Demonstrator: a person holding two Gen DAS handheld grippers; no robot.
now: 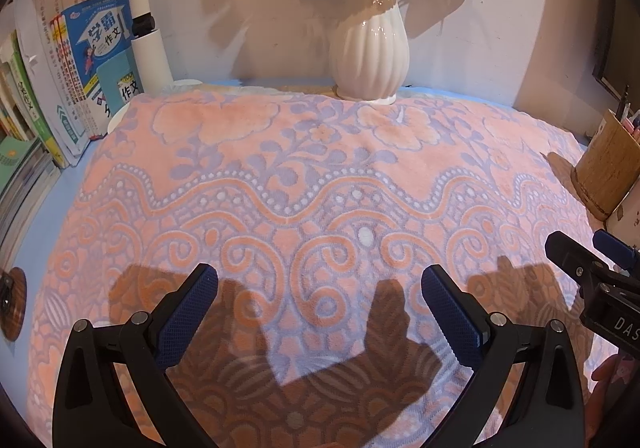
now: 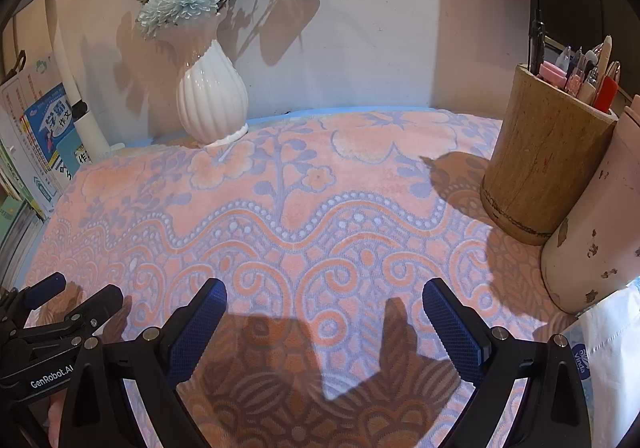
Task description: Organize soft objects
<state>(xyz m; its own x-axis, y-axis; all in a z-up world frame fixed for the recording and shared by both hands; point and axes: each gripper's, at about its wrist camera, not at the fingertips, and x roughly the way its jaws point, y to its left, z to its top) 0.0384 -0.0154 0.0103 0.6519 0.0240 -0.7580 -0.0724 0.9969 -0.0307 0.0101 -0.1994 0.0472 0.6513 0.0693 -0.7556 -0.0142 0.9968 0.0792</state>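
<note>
Left gripper [image 1: 320,308]: jaws spread wide, nothing between them, hovering over near part of towel [image 1: 320,183]. Right gripper [image 2: 324,320]: same, spread and empty, just beside the left one, over same near area. No contact w/ cloth visible in either view; only shadows fall on it.

Towel: pink-and-lilac floral, lying flat, covering most of blue desk [image 1: 48,224]. Far edge runs up to foot of white vase [image 1: 368,47], maybe touching or tucked under; can't tell. Right side reaches wooden pen holder [image 2: 548,155] and chipped pink cylinder [image 2: 596,207]; appears to sit partly under them.

Risks, as judged:
- Pulling or folding from near edge could drag cloth under vase → tip, flowers and all. Top-heavy look.
- Same for pen holder & cylinder on right if cloth is caught beneath.
- Plush pile, thick: shallow pinch may slip; grabbing one layer only gives lopsided fold.
- Two grippers close together → collision if both close inward.

Room: open mid-towel, plenty of space fwd. Left bounded by books [image 1: 80,67] and lamp stem [image 1: 148,39]; right crowded, tissue pack [image 2: 604,360] near right finger. Near edge of cloth out of view.
</note>
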